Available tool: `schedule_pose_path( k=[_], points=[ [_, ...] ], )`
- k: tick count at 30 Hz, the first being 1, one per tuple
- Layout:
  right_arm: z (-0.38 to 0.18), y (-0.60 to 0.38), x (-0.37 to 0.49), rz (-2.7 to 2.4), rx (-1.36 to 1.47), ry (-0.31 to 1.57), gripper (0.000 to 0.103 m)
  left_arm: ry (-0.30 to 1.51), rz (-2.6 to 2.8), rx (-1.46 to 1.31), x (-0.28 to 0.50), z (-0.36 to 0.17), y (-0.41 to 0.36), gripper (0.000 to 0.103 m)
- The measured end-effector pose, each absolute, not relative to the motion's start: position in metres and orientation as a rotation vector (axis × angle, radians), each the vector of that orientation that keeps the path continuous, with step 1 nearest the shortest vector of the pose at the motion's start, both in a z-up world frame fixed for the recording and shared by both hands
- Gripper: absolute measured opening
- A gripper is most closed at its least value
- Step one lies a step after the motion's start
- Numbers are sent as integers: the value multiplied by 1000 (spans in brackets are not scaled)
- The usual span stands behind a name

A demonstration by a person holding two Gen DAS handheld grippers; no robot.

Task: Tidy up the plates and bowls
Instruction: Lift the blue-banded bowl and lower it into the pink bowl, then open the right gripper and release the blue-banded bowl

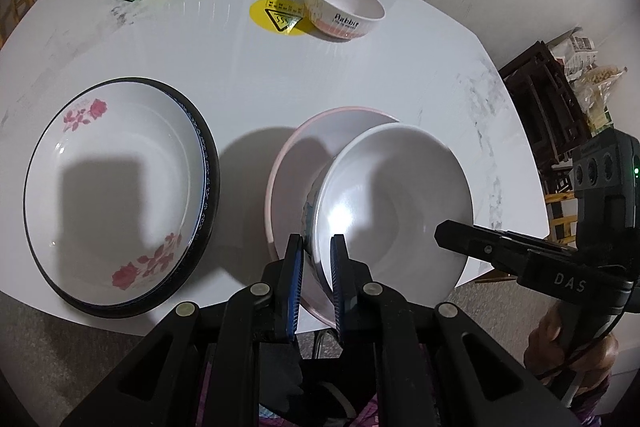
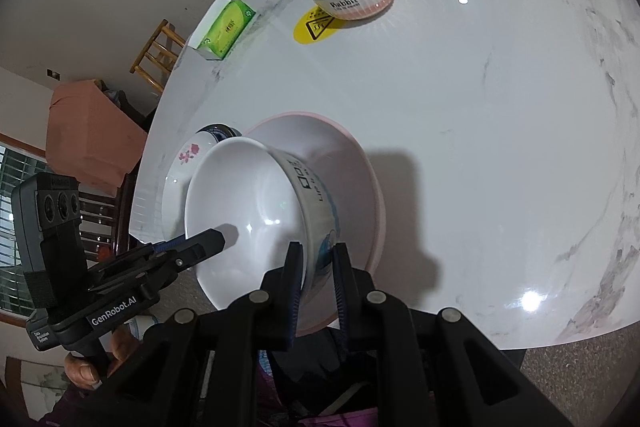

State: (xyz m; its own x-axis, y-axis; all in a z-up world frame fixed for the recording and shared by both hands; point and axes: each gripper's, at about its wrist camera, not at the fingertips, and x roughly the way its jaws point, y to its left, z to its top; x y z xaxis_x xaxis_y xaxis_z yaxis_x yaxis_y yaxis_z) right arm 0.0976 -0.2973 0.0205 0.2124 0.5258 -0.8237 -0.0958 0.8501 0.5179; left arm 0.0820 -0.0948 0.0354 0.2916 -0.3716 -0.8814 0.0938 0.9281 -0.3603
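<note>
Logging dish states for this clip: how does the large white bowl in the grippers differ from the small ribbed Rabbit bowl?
The large white bowl is wide, clamped at its rim by both grippers, over the pink plate. The small ribbed Rabbit bowl is narrower, pink-banded, ungripped, alone on the table's far side. Both are white inside, empty, with printed lettering.

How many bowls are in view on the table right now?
2. A large white bowl sits over the pink plate at the near edge, gripped on its rim by the left claw and right claw. A small Rabbit bowl stands at the far side.
</note>
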Motion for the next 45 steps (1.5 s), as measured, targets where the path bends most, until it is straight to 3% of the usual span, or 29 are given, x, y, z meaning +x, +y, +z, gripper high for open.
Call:
schedule_pose_path(
  k=[18, 36, 45],
  points=[
    [22, -293, 103, 432, 359, 1310, 15, 1242, -305, -232, 84, 34, -99, 11],
    [24, -290, 105, 418, 327, 1297, 18, 1246, -303, -227, 83, 35, -101, 21],
    [35, -298, 100, 468, 380, 1229, 18, 1183, -295, -172, 79, 48, -104, 38]
  ],
)
